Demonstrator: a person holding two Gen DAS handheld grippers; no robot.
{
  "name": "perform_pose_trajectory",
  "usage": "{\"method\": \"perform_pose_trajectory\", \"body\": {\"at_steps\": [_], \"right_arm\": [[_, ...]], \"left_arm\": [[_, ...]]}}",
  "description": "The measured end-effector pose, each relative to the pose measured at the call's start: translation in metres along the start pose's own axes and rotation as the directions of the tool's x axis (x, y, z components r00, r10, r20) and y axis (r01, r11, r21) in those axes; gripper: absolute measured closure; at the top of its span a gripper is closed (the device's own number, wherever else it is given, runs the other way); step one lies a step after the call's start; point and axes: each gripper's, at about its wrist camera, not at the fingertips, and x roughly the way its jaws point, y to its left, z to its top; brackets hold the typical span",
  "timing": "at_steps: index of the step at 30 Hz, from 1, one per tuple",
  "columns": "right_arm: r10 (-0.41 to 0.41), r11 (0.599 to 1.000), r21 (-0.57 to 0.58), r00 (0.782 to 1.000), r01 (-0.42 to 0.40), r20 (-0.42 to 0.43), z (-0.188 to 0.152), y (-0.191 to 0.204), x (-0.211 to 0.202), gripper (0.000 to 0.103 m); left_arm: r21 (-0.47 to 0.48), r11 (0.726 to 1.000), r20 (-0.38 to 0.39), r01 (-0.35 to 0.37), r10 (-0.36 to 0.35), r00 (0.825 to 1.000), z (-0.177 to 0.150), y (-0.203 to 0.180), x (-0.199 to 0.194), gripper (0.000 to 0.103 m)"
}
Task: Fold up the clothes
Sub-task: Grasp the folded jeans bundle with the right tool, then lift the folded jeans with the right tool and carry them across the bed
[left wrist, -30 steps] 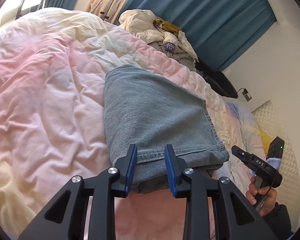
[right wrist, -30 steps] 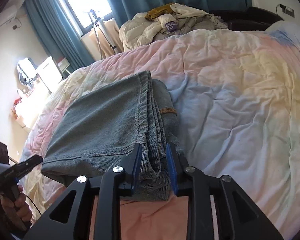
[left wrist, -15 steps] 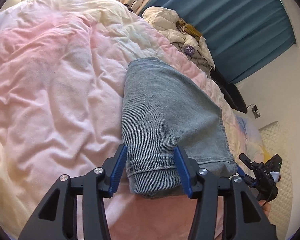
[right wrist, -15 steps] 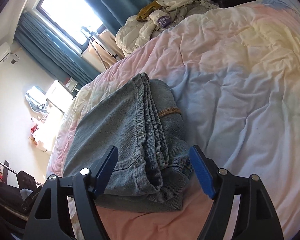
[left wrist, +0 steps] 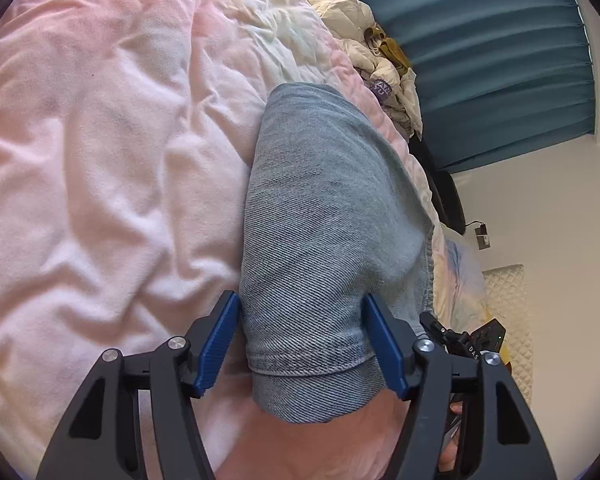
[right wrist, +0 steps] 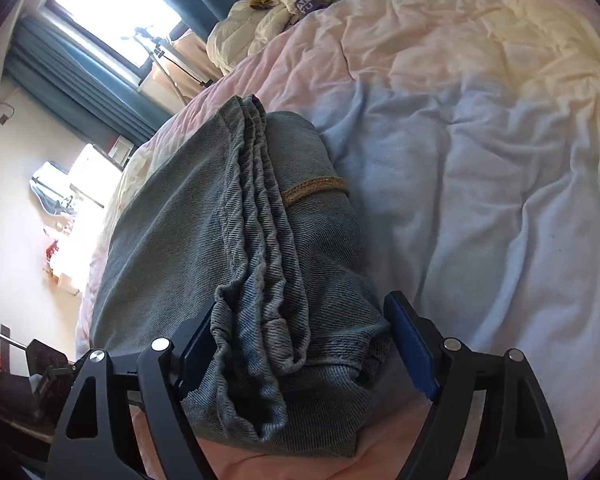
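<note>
We hold our left gripper (left wrist: 302, 338) and right gripper (right wrist: 300, 344) wide open around the folded jeans (left wrist: 324, 216) at the bottom middle, because the jeans already rest neatly on the bed (left wrist: 100, 140).

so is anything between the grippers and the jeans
Nothing visible. The left gripper and right gripper are both open, and the near end of the folded jeans sits directly between each one's fingers on the duvet.
</note>
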Motion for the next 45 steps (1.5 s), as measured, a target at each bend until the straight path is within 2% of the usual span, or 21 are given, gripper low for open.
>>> {"method": "perform_pose_trajectory", "body": {"at_steps": [3, 6, 11, 14, 17, 20, 24, 27, 31, 35, 38, 45], "right_arm": [[0.032, 0.999, 0.028, 0.999, -0.032, -0.009, 0.001, -0.003, 0.002, 0.023], [0.123, 0.992, 0.028, 0.992, -0.123, -0.001, 0.003, 0.002, -0.003, 0.023], [0.273, 0.962, -0.013, 0.96, -0.273, 0.053, 0.003, 0.021, -0.025, 0.022], [0.316, 0.948, 0.006, 0.945, -0.318, 0.077, 0.007, 0.02, -0.031, 0.021], [0.28, 0.958, 0.051, 0.959, -0.282, 0.049, 0.009, 0.012, -0.018, 0.022], [0.196, 0.978, 0.065, 0.981, -0.196, 0.01, 0.01, 0.007, 0.0, 0.022], [0.116, 0.992, 0.054, 0.993, -0.115, -0.019, 0.006, 0.004, 0.02, 0.022], [0.112, 0.993, 0.025, 0.994, -0.112, 0.001, 0.005, 0.009, 0.02, 0.028], [0.109, 0.994, -0.03, 0.994, -0.109, 0.021, 0.003, 0.02, 0.014, 0.048], [0.076, 0.992, -0.103, 0.994, -0.068, 0.074, -0.003, 0.037, 0.004, 0.062], [0.061, 0.991, -0.121, 0.992, -0.048, 0.11, -0.01, 0.045, -0.002, 0.065], [0.058, 0.989, -0.144, 0.983, -0.032, 0.176, -0.025, 0.058, -0.029, 0.069]], "left_arm": [[-0.008, 1.0, -0.008, 0.02, -0.02, 1.0, 0.0, 0.0, 0.003, 0.037], [0.013, 0.999, -0.021, 0.029, -0.029, 0.999, -0.002, -0.005, 0.005, 0.037], [0.009, 0.999, -0.023, 0.049, -0.049, 0.999, -0.001, -0.005, 0.005, 0.037], [-0.003, 0.998, -0.029, 0.059, -0.06, 0.998, 0.0, -0.002, 0.007, 0.037], [0.011, 0.999, -0.043, 0.052, -0.051, 0.998, -0.001, -0.002, 0.012, 0.037], [0.022, 0.999, -0.052, 0.039, -0.038, 0.998, 0.0, -0.004, 0.018, 0.037], [0.024, 1.0, -0.03, 0.02, -0.02, 0.999, 0.0, -0.006, 0.023, 0.037], [0.034, 0.999, -0.017, 0.008, -0.007, 1.0, -0.002, -0.008, 0.023, 0.036], [0.034, 0.999, 0.005, -0.01, 0.01, 1.0, -0.004, -0.011, 0.021, 0.039], [0.069, 0.996, 0.054, -0.052, 0.048, 0.997, -0.007, -0.02, 0.016, 0.051], [0.124, 0.987, 0.081, -0.097, 0.087, 0.993, -0.01, -0.032, 0.01, 0.059], [0.214, 0.96, 0.173, -0.18, 0.144, 0.974, -0.02, -0.058, -0.007, 0.066]]}}
